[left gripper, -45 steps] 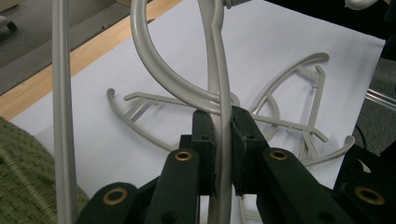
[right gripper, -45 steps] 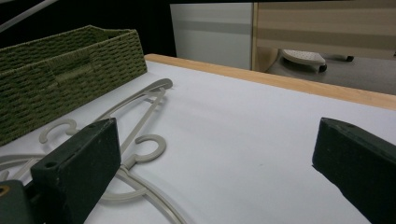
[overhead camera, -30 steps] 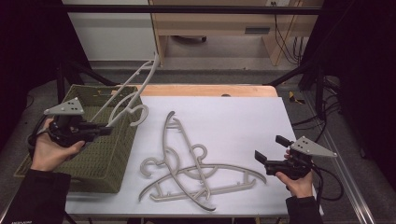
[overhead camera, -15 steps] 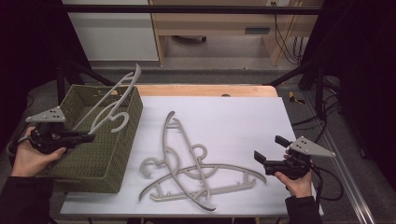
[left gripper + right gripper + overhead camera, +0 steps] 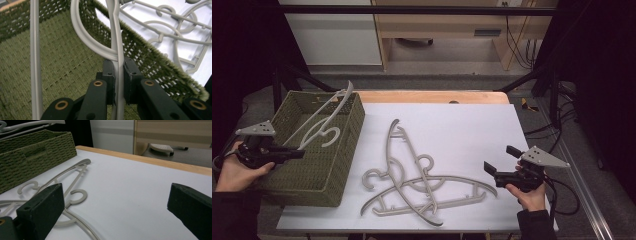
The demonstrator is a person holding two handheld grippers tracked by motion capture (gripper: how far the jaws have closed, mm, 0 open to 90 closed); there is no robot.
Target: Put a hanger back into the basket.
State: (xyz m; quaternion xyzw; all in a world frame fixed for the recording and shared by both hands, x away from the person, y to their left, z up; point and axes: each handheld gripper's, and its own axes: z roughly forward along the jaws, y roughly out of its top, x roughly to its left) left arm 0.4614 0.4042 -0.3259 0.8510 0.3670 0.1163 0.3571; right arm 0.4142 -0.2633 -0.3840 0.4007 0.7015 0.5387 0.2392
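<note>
My left gripper (image 5: 300, 152) is shut on a grey plastic hanger (image 5: 319, 120) and holds it slanting over the green woven basket (image 5: 358, 117) at the table's left. In the left gripper view the jaws are closed on the hanger's thin bar (image 5: 117, 37), with the basket floor (image 5: 62, 70) beneath. Three more grey hangers (image 5: 412, 180) lie crossed on the white tabletop. My right gripper (image 5: 501, 159) stands open to their right, holding nothing. The right gripper view looks between wide jaws at the hangers (image 5: 75, 173) and the basket (image 5: 37, 152).
The white table top (image 5: 462, 125) has a wooden strip along its far edge (image 5: 432, 96). Black frame legs and cables stand to the right of the table. A wooden bench and white wall lie behind.
My left gripper has drawn back to the left with the hanger, which now hangs lower over the basket. The right gripper and the three table hangers have stayed put.
</note>
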